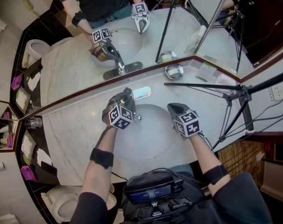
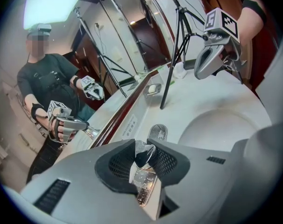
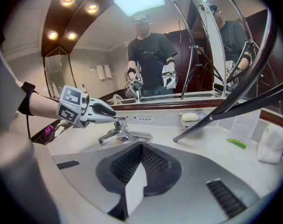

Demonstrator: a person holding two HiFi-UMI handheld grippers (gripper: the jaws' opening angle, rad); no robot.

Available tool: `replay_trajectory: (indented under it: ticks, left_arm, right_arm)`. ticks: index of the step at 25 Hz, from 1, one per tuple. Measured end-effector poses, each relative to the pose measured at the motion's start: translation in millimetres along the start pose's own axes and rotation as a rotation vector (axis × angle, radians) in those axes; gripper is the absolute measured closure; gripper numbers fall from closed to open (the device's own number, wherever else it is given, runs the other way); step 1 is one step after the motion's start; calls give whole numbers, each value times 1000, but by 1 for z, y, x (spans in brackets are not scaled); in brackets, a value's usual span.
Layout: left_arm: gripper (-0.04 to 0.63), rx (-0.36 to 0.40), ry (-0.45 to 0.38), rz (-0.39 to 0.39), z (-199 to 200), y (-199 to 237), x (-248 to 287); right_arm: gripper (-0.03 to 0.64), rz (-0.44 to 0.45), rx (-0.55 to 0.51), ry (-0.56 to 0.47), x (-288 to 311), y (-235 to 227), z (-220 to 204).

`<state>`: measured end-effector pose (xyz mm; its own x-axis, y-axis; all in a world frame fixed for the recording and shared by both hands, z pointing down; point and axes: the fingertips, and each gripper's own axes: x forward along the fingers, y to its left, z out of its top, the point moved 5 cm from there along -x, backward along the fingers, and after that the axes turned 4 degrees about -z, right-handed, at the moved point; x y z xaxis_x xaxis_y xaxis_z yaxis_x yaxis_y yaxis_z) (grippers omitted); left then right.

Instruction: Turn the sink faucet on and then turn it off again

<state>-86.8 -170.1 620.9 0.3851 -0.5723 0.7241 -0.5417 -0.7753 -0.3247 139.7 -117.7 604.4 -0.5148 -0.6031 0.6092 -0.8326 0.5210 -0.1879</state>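
Note:
The chrome faucet (image 1: 133, 95) stands at the back rim of the white sink basin (image 1: 153, 134). My left gripper (image 1: 125, 97) is over it, shut on the faucet's lever handle (image 2: 144, 150), whose chrome tip sits between the dark pads. The faucet body (image 2: 146, 185) shows below the jaws. In the right gripper view the left gripper (image 3: 109, 111) sits on top of the faucet (image 3: 125, 135), and I see no water at the spout. My right gripper (image 1: 173, 108) hovers over the right side of the basin, shut and holding nothing (image 3: 141, 146).
A soap dish (image 1: 173, 71) with a bar sits against the mirror behind the faucet. A black tripod (image 1: 235, 94) stands on the counter at the right, one leg (image 3: 216, 115) reaching toward the basin. A glass (image 1: 33, 122) stands far left. A toilet (image 1: 62, 204) is below.

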Motion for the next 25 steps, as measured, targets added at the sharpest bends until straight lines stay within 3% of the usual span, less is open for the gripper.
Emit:
replay_trajectory:
  ticks: [3,11,17,18,21,25]
  left_arm:
    - [506,-23,3,7,-1,-1,-3]
    - [508,40,-5,24,4,-14,-28]
    - [546,7,-45,77,0,-24,-61]
    - [587,-15,-54,92,-1,-24,-68]
    - [591,-116,-88,128,-8,-22,-89]
    - [592,-335,-166,157,-20,-18,-119]
  right_arm:
    - [597,2,0,-4,-1,2,1]
    - [597,22,-4,-15,-1,10,2]
    - [597,45,-26,-29,-2,22,9]
    - [597,49,-28,-32,-2,24,10]
    - [597,58,-37,-39,-3,30,14]
    - [597,63,-48,-50,-5,37,20]
